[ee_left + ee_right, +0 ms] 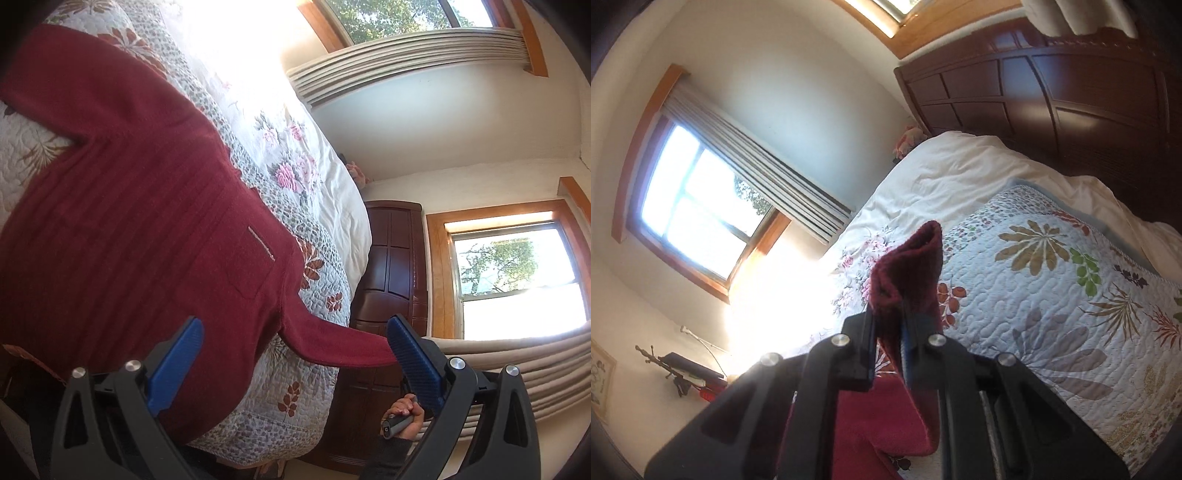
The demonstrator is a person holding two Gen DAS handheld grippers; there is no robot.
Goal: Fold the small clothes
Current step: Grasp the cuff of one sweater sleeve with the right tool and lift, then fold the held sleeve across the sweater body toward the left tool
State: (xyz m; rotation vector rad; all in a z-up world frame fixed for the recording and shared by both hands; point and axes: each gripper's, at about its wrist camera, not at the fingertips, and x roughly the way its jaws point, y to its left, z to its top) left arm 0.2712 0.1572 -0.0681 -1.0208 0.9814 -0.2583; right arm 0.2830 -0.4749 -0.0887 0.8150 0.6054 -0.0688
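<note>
A maroon knit sweater (129, 221) with a chest pocket lies spread on the floral quilt (291, 402). One sleeve (332, 347) is lifted off the bed's edge and stretched out to the right. My left gripper (301, 350) is open just over the sweater's near edge, its blue pads (184, 362) wide apart, the right one beside the stretched sleeve. In the right wrist view my right gripper (890, 325) is shut on the sleeve's cuff end (912, 258), which sticks up beyond the fingers above the quilt (1052, 295).
A hand (402, 415) holds the other gripper's handle below the sleeve. A white duvet (960, 166) covers the head of the bed against a dark wooden headboard (1071, 92). Windows with blinds (694, 206) line the walls. A small shelf with objects (690, 373) is at left.
</note>
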